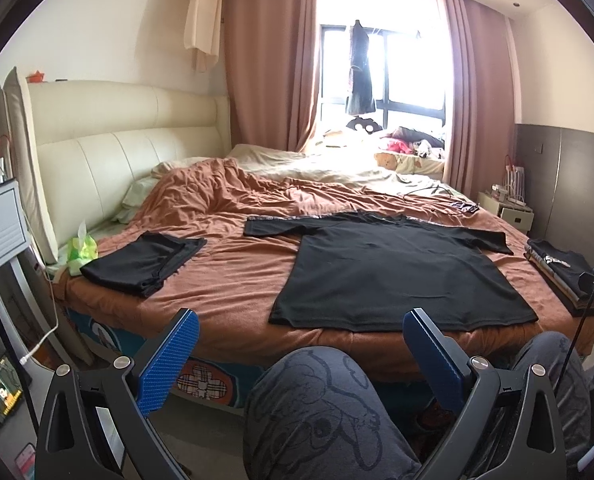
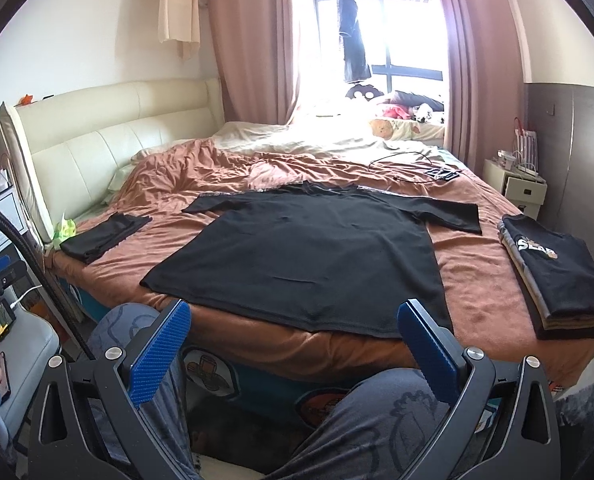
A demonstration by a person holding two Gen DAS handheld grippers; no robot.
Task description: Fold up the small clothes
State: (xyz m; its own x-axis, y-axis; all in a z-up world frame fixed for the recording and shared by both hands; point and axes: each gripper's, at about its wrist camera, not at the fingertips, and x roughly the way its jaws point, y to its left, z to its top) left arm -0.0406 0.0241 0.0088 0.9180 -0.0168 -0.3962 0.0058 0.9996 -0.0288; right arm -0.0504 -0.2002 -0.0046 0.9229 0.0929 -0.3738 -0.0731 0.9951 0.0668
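Looking at a black T-shirt (image 2: 297,256) spread flat on the bed (image 2: 489,280), hem at the near edge. Thin, limp knit: light, will sag and drag. Pinch sleeve or hem corners. Left gripper (image 1: 301,344) and right gripper (image 2: 293,334) fingers wide, empty, short of it.

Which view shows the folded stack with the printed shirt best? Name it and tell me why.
The right wrist view: the folded stack lies whole on the bed's right edge, white print and layered edges visible. In the left wrist view the stack sits at the frame's edge, distorted and partly hidden by equipment.
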